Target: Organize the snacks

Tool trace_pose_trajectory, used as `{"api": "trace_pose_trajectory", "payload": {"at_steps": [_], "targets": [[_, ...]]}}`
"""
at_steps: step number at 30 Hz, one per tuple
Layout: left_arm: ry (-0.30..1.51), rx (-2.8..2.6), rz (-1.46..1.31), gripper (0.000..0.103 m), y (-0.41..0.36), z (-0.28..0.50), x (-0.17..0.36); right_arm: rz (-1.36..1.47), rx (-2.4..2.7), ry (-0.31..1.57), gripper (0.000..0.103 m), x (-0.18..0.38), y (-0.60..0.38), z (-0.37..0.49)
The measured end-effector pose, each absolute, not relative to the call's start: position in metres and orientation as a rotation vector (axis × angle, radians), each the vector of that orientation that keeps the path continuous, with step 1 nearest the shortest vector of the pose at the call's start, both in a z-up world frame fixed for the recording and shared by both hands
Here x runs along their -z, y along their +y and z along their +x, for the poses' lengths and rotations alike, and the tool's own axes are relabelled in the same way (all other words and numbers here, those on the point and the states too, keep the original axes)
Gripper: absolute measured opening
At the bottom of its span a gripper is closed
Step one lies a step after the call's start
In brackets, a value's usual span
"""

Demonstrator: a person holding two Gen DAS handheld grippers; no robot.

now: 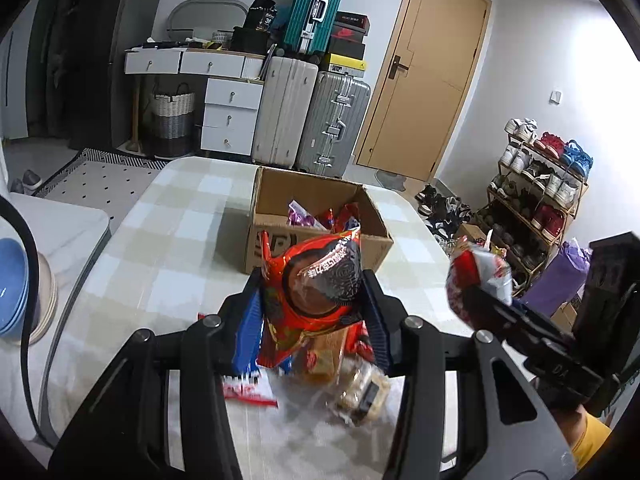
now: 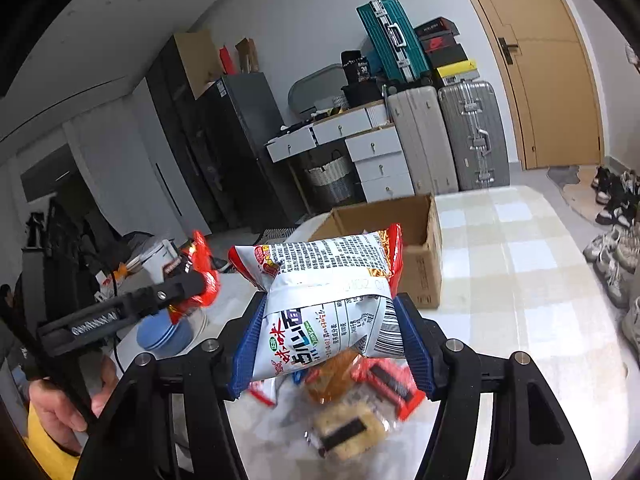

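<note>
Left gripper [image 1: 312,300] clamped on red snack packet [image 1: 316,280], right gripper [image 2: 330,328] on white noodle packet [image 2: 324,292], both above the table's loose snacks [image 2: 344,420]; cardboard box [image 1: 316,216] at twelve o'clock; slick film may slip.

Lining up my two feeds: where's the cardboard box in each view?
Left wrist: cardboard box at centre, behind the held red snack packet.
Right wrist: cardboard box right of centre, behind the held white noodle packet.
Shared landmark: teal suitcase.
</note>
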State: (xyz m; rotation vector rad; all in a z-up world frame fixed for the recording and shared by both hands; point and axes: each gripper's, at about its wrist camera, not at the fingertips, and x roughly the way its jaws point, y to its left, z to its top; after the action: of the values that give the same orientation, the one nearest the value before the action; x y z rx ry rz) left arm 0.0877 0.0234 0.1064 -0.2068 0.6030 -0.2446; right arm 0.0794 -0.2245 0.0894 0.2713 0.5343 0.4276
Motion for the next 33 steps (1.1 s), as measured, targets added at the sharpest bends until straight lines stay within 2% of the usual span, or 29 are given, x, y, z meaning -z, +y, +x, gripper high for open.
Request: {"api": "trace_pose_trajectory", "payload": {"at_steps": [10,33], "targets": [[0.563,0.282,-0.285,0.043,0.036,0.165,-0.116,0.205,-0.401,0.494,0.063,-0.116,-0.207,0.133],[0.705,0.293,-0.292,0.043,0.016,0.357,-0.053,0.209,-0.332,0.590,0.063,-0.082,-0.195,0.267]]}}
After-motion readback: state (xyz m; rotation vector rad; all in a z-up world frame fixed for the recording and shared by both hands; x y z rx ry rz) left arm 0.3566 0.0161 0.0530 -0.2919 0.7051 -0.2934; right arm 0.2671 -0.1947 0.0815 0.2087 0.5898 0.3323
